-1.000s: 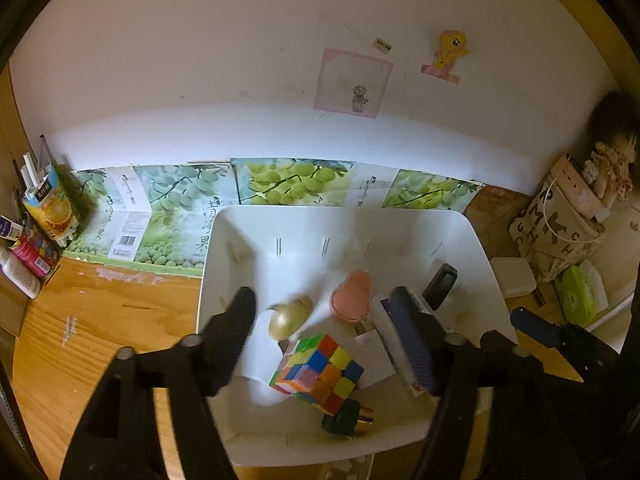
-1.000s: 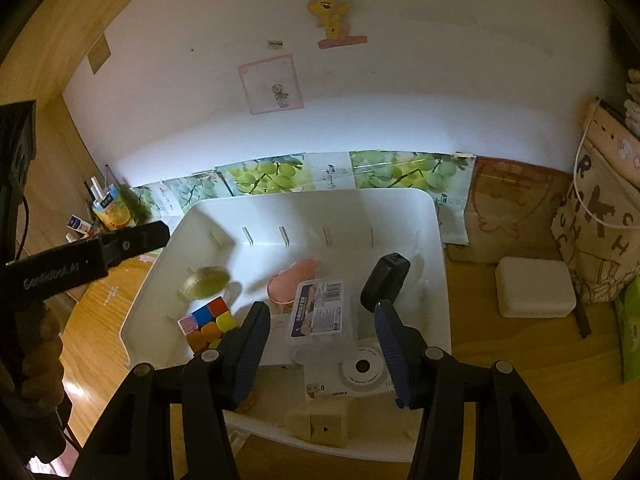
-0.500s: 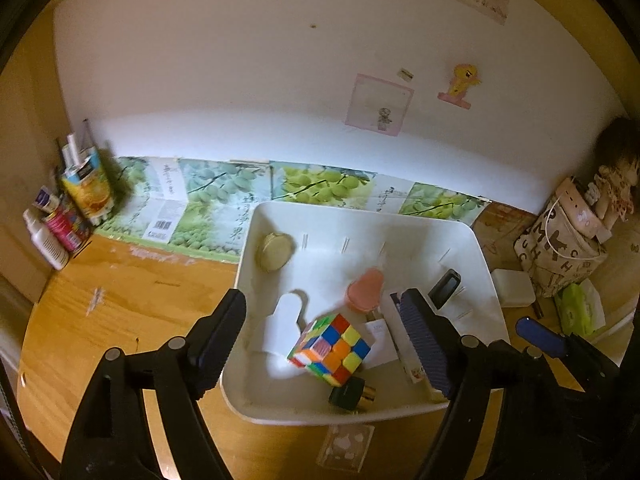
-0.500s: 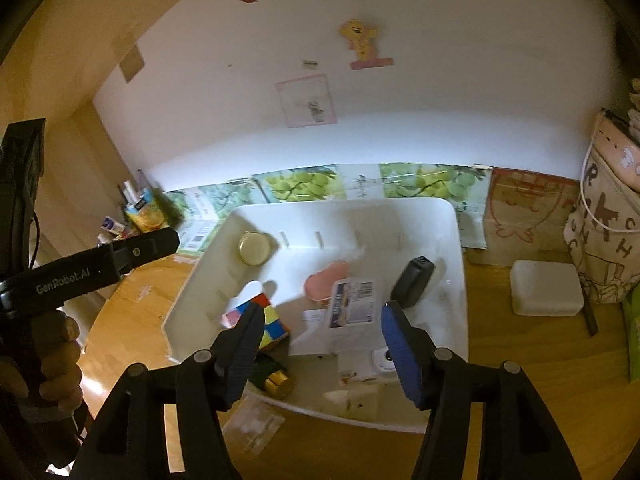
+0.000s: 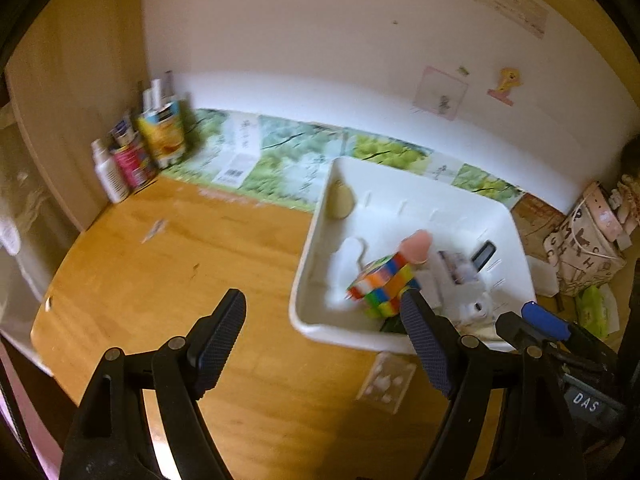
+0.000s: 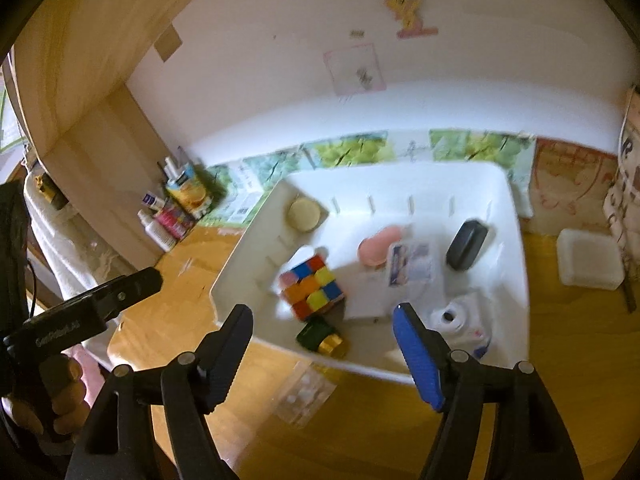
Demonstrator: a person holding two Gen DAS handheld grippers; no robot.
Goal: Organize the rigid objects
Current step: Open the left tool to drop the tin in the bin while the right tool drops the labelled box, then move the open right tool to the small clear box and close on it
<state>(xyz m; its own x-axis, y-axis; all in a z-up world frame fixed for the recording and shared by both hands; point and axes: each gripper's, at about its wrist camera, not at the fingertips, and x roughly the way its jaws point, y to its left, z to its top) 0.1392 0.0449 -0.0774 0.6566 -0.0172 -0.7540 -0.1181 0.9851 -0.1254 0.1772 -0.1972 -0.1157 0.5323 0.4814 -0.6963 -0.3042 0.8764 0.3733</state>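
Observation:
A white bin stands on the wooden table against the wall. Inside lie a colourful puzzle cube, a pink piece, a round tan lid, a black case, a clear labelled box, a small white device and a black-and-gold piece. My left gripper hangs open and empty over the table by the bin's near left corner. My right gripper is in front of the bin, its jaws opening with nothing between them.
A clear plastic packet lies on the table just before the bin. Bottles and a carton stand at the back left corner. A white box and a patterned bag sit to the bin's right.
Both grippers have drawn back from the bin. The left one swung left over the table, leaving the cube in the bin. The right jaws have widened, with the clear box now beyond them.

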